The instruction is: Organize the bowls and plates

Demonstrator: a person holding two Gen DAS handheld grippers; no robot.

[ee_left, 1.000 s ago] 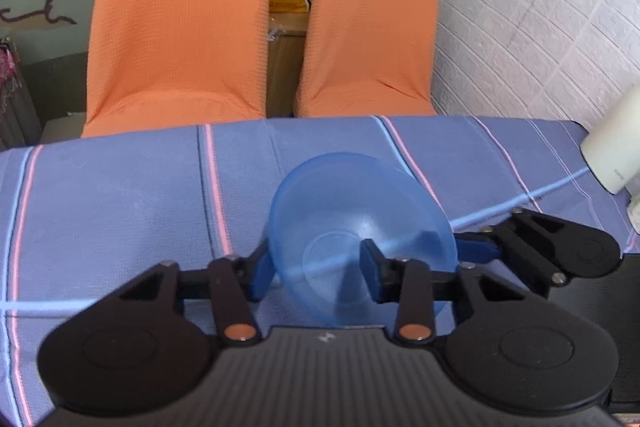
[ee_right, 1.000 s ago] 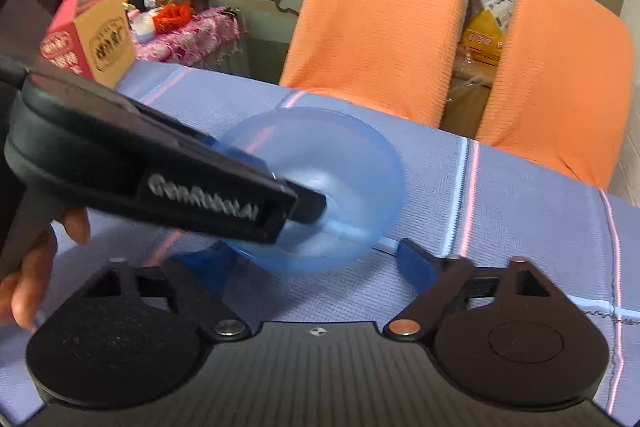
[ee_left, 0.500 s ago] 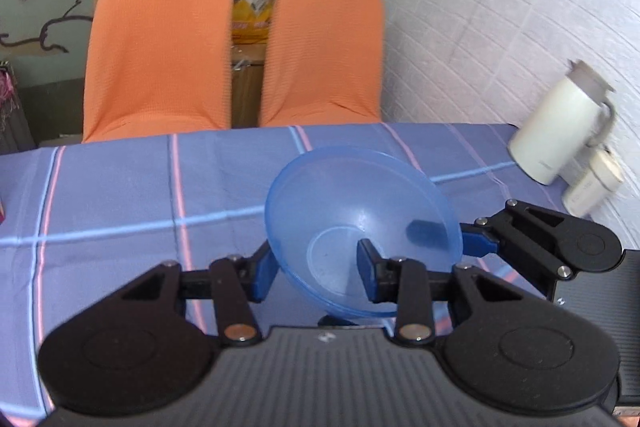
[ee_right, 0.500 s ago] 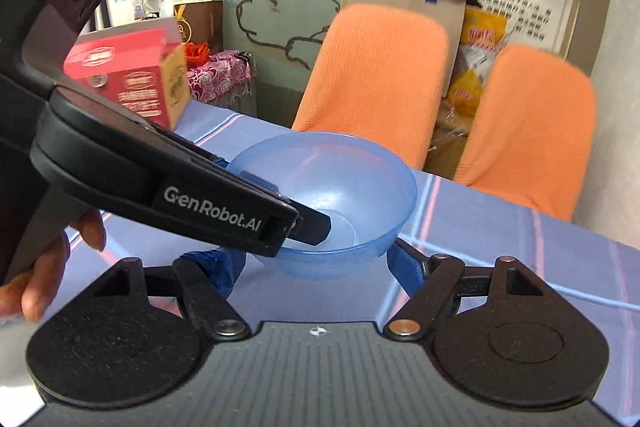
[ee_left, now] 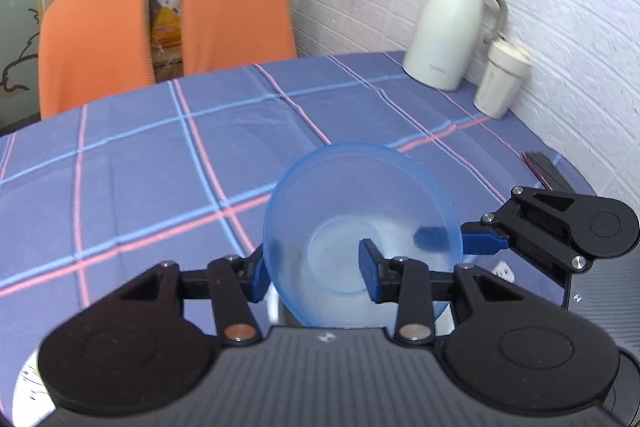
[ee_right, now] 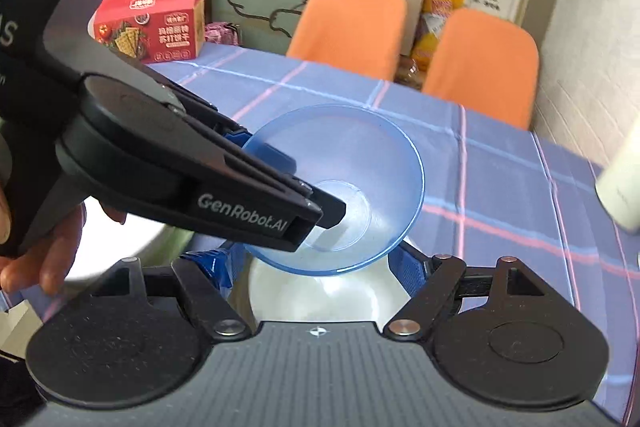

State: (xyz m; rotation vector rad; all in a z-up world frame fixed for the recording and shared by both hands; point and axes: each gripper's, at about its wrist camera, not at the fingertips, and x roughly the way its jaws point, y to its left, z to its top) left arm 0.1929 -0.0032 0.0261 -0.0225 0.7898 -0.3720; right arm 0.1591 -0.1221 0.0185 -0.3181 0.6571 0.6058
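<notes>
Blue translucent plastic bowl (ee_left: 360, 227), round, thin-walled and smooth, with a flat circular base, is held tilted in the air above the bench (ee_left: 160, 167), pinched at its near rim by the left gripper (ee_left: 316, 273): one blue-padded finger lies outside the wall, the other inside, so the jaws are clamped on the bowl. In the right wrist view the same bowl (ee_right: 360, 167) hangs directly above a white rounded dish (ee_right: 320, 295), probably a bowl or plate, though its outline is largely hidden. The right gripper (ee_right: 316, 267) has its jaws apart and empty, one blue pad on each side below the bowl; whether they touch it cannot be told. Judged from this, the step in hand is carrying the bowl for stacking; the next move calls for levelling it, lowering it centred on the white dish, then releasing. The bench carries a purple-blue checked cloth with pink and pale blue lines. Near the white brick wall stand a cream thermos jug (ee_left: 452, 27) and a lidded cup (ee_left: 502, 83); a red biscuit carton (ee_right: 152, 23) sits at the far corner, two orange-covered chairs (ee_left: 236, 15) beyond.
</notes>
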